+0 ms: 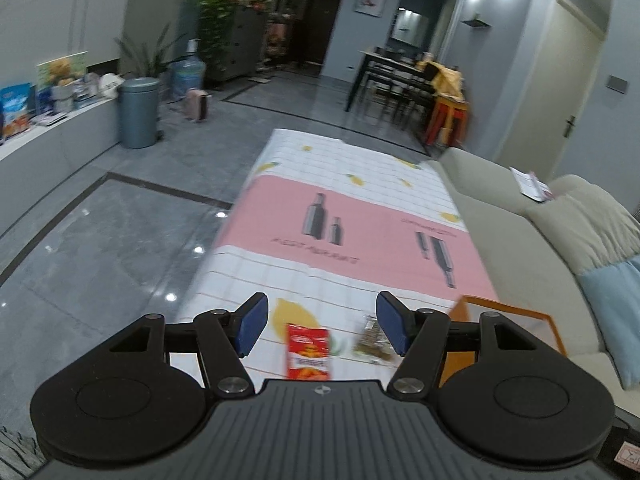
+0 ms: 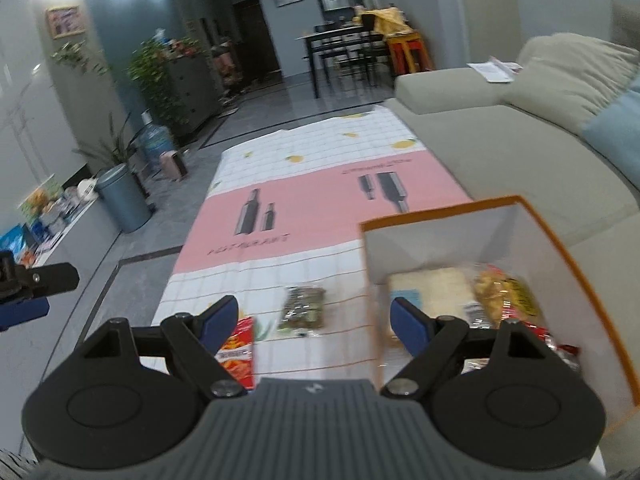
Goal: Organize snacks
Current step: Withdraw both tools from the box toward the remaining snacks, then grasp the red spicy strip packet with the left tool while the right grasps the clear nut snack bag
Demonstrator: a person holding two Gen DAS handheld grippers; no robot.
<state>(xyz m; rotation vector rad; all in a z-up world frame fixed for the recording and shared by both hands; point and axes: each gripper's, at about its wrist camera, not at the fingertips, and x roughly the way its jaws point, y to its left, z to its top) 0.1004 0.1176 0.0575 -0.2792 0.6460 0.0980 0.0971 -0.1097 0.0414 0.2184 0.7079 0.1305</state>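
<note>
A red snack packet lies on the checked tablecloth, just ahead of my open, empty left gripper. A clear packet of brownish snacks lies to its right, by the right fingertip. An orange-rimmed white box stands at the right. In the right wrist view my right gripper is open and empty above the table. The red packet is by its left finger, the clear packet ahead, and the box at right holds several snack packets.
A beige sofa with a blue cushion runs along the table's right side. The tiled floor lies to the left. A bin and a low cabinet with goods stand far left. My left gripper shows at the left edge of the right wrist view.
</note>
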